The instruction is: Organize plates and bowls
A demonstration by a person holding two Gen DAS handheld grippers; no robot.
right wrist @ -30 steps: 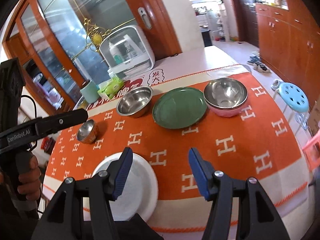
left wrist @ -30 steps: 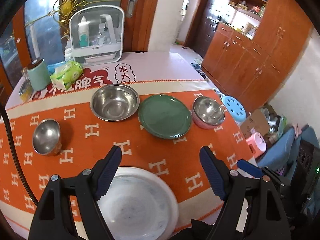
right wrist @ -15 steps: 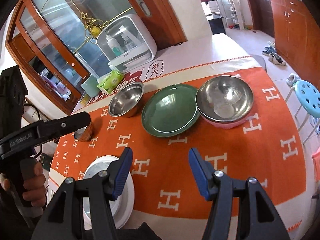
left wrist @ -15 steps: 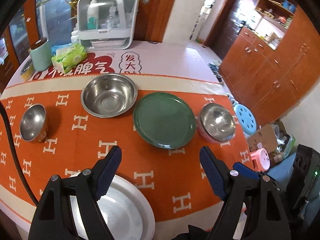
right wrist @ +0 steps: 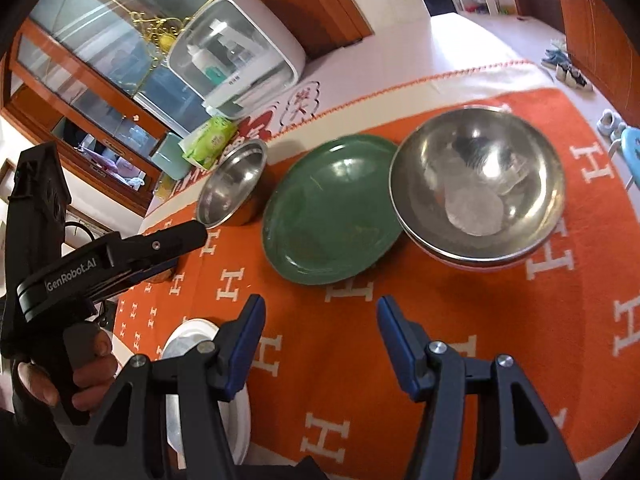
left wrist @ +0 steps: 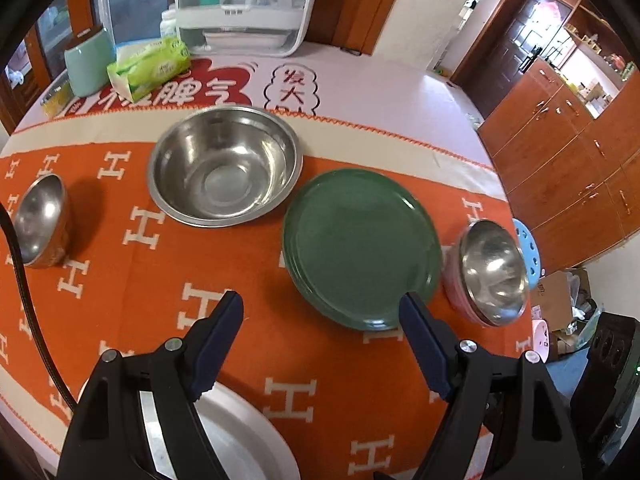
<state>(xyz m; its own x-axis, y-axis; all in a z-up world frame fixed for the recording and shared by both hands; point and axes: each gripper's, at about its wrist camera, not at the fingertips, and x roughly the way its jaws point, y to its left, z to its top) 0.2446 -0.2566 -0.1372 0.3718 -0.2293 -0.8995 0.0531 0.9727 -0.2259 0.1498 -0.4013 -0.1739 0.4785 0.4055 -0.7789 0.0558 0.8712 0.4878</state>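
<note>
Progress: nothing appears stacked or gathered by either tool yet, so the task reads as at or near its start.

Left gripper (left wrist: 322,314): blue fingers (left wrist: 218,338) stand wide apart, empty, hovering over the orange cloth (left wrist: 256,280) just short of the green plate (left wrist: 362,246).

Right gripper (right wrist: 318,318): fingers likewise spread apart and holding nothing, aimed at the cloth between the green plate (right wrist: 330,210) and the near edge of the bench.

Location of the task items, left wrist view:
- Large steel bowl (left wrist: 224,164) at the back, just beside the green plate.
- Green plate in the middle; its edge suggests more than one plate, but that cannot be confirmed.
- Steel bowl on a pink one (left wrist: 490,272) at the right, apparently already nested.
- Small steel bowl (left wrist: 38,220) alone at the far left, well apart from the others.
- White plate (left wrist: 244,440) at the near edge, partly under the left gripper.

Remaining, in my judgement: bowls to be nested together, plates to be stacked together. All of that is outstanding. A tissue pack (left wrist: 150,66) and a white container (left wrist: 244,0) stand behind and are not involved.
</note>
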